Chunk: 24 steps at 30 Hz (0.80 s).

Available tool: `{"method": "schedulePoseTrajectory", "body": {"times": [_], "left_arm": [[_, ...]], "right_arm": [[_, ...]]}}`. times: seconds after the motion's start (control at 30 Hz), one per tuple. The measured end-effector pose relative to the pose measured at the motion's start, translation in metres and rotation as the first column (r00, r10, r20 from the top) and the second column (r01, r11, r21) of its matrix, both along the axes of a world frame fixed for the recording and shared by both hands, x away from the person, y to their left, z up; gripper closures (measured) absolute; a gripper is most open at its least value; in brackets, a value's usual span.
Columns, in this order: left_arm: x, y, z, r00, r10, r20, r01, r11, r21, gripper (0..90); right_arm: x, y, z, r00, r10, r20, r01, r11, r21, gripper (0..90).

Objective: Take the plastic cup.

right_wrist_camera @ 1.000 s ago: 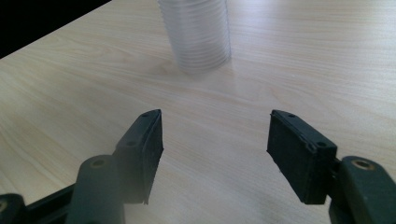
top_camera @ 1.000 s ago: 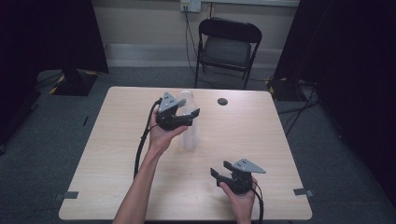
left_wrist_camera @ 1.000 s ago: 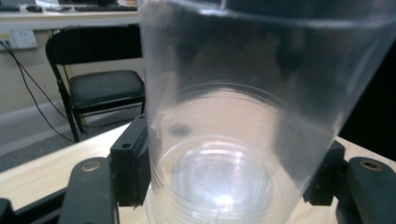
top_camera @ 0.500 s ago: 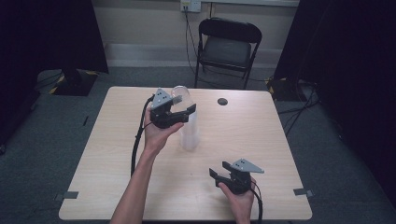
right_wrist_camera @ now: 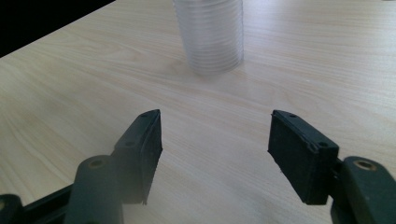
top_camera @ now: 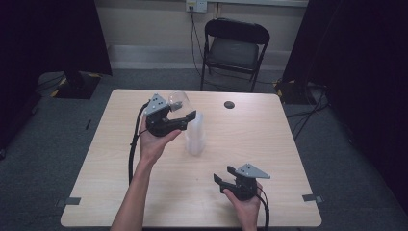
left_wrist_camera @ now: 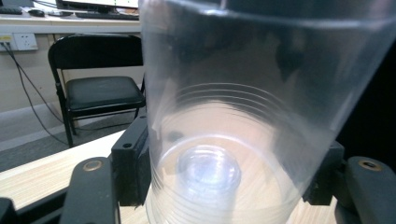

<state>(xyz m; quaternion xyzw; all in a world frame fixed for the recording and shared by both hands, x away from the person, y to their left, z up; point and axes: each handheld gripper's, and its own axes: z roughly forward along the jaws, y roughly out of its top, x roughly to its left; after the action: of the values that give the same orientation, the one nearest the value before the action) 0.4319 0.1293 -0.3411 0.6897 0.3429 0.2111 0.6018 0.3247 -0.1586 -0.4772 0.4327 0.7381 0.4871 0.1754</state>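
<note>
A stack of clear plastic cups point(top_camera: 195, 138) stands upright near the middle of the wooden table point(top_camera: 269, 139). My left gripper point(top_camera: 185, 114) hovers just above and to the left of the stack, shut on a single clear cup point(top_camera: 178, 100). In the left gripper view that cup point(left_wrist_camera: 243, 93) sits between the two jaws, and the top of the stack point(left_wrist_camera: 208, 170) shows through its bottom. My right gripper point(top_camera: 222, 174) rests near the table's front right, open with nothing between its jaws. The right gripper view looks past the open right gripper point(right_wrist_camera: 215, 149) at the stack point(right_wrist_camera: 208, 35).
A small dark round object point(top_camera: 229, 104) lies on the table's far side, right of the stack. A black folding chair point(top_camera: 234, 48) stands behind the table. Bare tabletop lies between the stack and the right gripper.
My left gripper has risen and moved toward the far left with the clear cup, lifting it higher off the stack. The right gripper has stayed put.
</note>
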Motion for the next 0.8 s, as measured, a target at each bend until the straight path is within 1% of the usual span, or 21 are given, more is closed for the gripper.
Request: {"method": "schedulePoseTrajectory", "body": {"times": [0.13,0.2,0.27,0.33,0.4,0.43,0.53,0.57,0.6,0.63,0.67,0.73,0.77,0.8], "left_arm": [[-0.005,0.011,-0.004,1.0,-0.007,-0.005,0.007,1.0,0.001,33.5],[-0.007,0.017,-0.005,0.9998,-0.02,-0.004,0.02,0.9997,-0.013,33.0],[-0.009,0.021,-0.008,0.9995,-0.022,-0.02,0.022,0.9997,-0.012,33.0],[-0.012,0.025,-0.012,0.9992,-0.03,-0.026,0.03,0.9995,0.003,33.1],[-0.015,0.027,-0.016,0.999,-0.028,-0.034,0.028,0.9995,0.017,33.2],[-0.016,0.029,-0.018,0.9988,-0.032,-0.037,0.032,0.9994,0.013,33.1],[-0.021,0.034,-0.025,0.9978,-0.034,-0.056,0.034,0.9994,-0.01,33.2],[-0.022,0.036,-0.027,0.9969,-0.039,-0.069,0.038,0.9992,-0.011,33.4],[-0.025,0.039,-0.03,0.9961,-0.037,-0.081,0.036,0.9993,-0.013,33.5],[-0.025,0.039,-0.03,0.9961,-0.037,-0.081,0.036,0.9993,-0.013,33.7],[-0.028,0.041,-0.032,0.9954,-0.039,-0.087,0.037,0.9991,-0.022,33.7],[-0.032,0.042,-0.035,0.9926,-0.048,-0.112,0.045,0.9985,-0.032,33.9],[-0.033,0.042,-0.037,0.9925,-0.05,-0.112,0.047,0.9984,-0.033,33.9],[-0.036,0.043,-0.04,0.9907,-0.059,-0.123,0.054,0.9977,-0.04,33.9]], "right_arm": [[0.0,0.002,0.0,1.0,0.008,-0.002,-0.008,1.0,0.0,34.7],[0.0,0.002,0.0,0.9999,0.013,0.004,-0.013,0.9999,-0.003,34.7],[0.0,0.003,0.001,0.9998,0.02,0.008,-0.02,0.9998,-0.003,34.7],[0.0,0.005,0.002,0.9996,0.025,0.013,-0.025,0.9997,-0.003,34.7],[0.0,0.009,0.002,0.9991,0.039,0.014,-0.039,0.9992,-0.013,34.7],[0.0,0.012,0.002,0.9983,0.057,0.016,-0.056,0.9983,-0.014,34.7],[0.0,0.015,0.003,0.9975,0.068,0.02,-0.068,0.9975,-0.017,34.6],[-0.001,0.017,0.003,0.9965,0.08,0.021,-0.08,0.9966,-0.017,34.5],[-0.001,0.017,0.003,0.9962,0.083,0.025,-0.082,0.9964,-0.018,34.3],[-0.001,0.017,0.003,0.9962,0.083,0.025,-0.082,0.9964,-0.018,34.3],[-0.001,0.018,0.004,0.9961,0.085,0.024,-0.084,0.9963,-0.019,34.4],[-0.001,0.02,0.005,0.996,0.084,0.03,-0.084,0.9961,-0.028,34.4],[-0.001,0.02,0.005,0.9954,0.091,0.03,-0.09,0.9956,-0.025,34.4],[-0.002,0.021,0.005,0.9941,0.103,0.034,-0.103,0.9945,-0.02,34.7]]}}
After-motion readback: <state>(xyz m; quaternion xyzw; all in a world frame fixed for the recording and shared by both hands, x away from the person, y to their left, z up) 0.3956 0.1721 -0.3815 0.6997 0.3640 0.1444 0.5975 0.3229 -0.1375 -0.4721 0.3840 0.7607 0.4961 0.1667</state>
